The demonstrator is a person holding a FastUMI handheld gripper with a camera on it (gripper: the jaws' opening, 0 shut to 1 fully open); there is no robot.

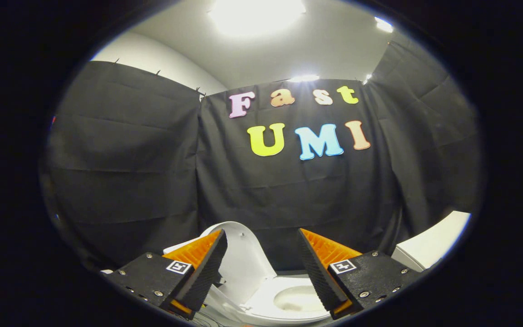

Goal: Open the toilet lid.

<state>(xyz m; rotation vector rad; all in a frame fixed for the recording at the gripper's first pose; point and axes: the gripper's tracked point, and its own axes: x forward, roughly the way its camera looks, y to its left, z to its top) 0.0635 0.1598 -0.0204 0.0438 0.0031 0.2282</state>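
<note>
A white toilet stands low, just beyond my fingers. Its lid (243, 259) is raised, tilted up behind the left finger, with its inner face toward me. The seat ring (266, 313) and the bowl (298, 299) lie uncovered between the two fingers. My gripper (261, 240) is open, held above the toilet, and nothing sits between its fingers. The left finger hides part of the lid's near edge.
Black cloth walls close the booth behind the toilet and on both sides. A white flat-topped object (434, 243) stands to the right of the right finger. Bright ceiling lights (254, 13) shine overhead.
</note>
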